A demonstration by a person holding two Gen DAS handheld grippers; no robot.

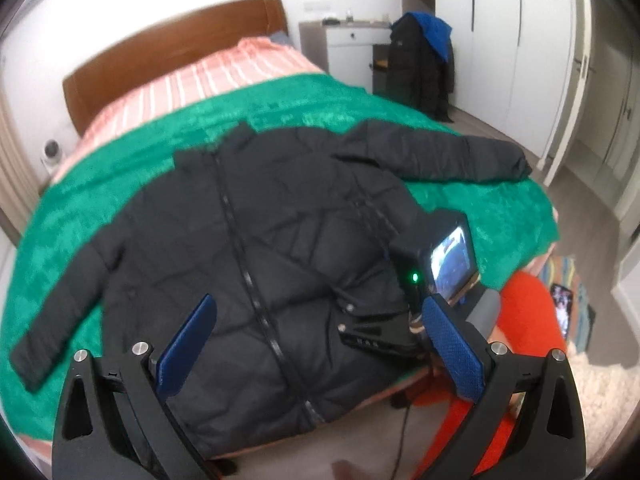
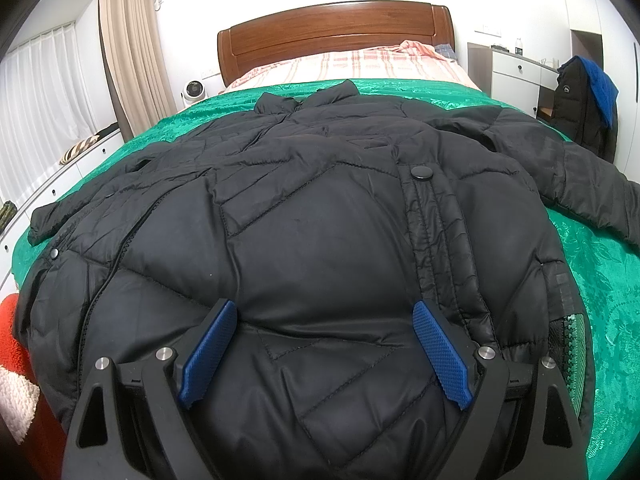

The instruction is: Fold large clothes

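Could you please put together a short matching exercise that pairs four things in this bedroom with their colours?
Things:
1. quilted puffer jacket spread on the bed
2. plush bed cover under the jacket
3. wooden headboard
4. long curtain beside the window

Colours:
A. green
B. beige
C. black
D. reddish brown

Pairs: 1-C, 2-A, 3-D, 4-B

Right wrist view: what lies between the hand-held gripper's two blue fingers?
Only the black puffer jacket: its quilted front fills the gap of the open right hand-held gripper, as the right wrist view shows.
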